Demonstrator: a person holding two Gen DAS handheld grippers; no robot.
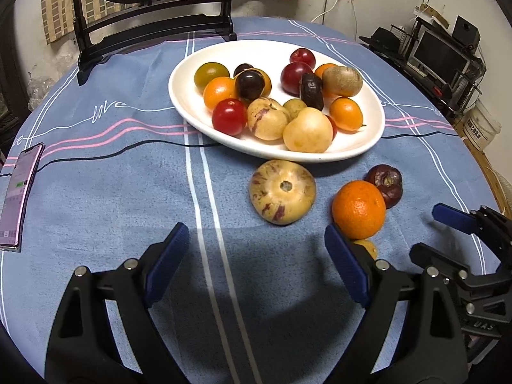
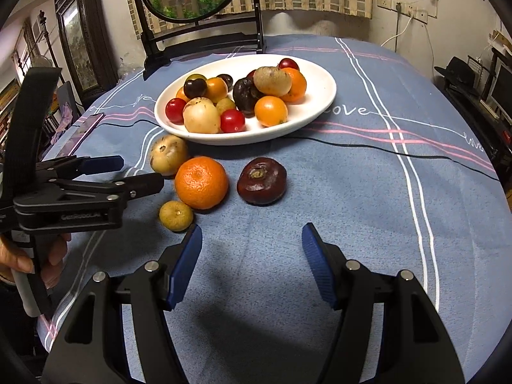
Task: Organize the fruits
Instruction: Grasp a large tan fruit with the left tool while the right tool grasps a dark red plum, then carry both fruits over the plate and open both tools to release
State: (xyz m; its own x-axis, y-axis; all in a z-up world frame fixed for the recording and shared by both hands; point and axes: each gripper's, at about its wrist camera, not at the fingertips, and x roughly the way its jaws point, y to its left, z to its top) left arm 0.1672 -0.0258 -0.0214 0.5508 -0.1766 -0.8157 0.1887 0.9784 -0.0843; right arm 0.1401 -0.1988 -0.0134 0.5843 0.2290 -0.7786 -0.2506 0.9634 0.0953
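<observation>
A white plate (image 1: 179, 96) (image 2: 323, 102) at the back of the blue tablecloth holds several fruits. On the cloth in front of it lie a pale purple-streaked fruit (image 1: 282, 192) (image 2: 169, 154), a mandarin (image 1: 358, 209) (image 2: 201, 181), a dark purple fruit (image 1: 385, 188) (image 2: 261, 180) and a small yellow-green fruit (image 2: 176, 215), half hidden behind a finger in the left wrist view. My left gripper (image 1: 255, 228) (image 2: 143, 172) is open and empty, just short of the pale fruit. My right gripper (image 2: 252, 229) (image 1: 438, 233) is open and empty, short of the dark purple fruit.
A phone (image 1: 19, 192) lies at the table's left edge. A dark mirror stand (image 1: 153, 28) rises behind the plate. A thin black cable (image 2: 384, 152) crosses the cloth. A hand (image 2: 48, 256) grips the left tool. Shelves (image 1: 441, 54) with a monitor stand beyond the right edge.
</observation>
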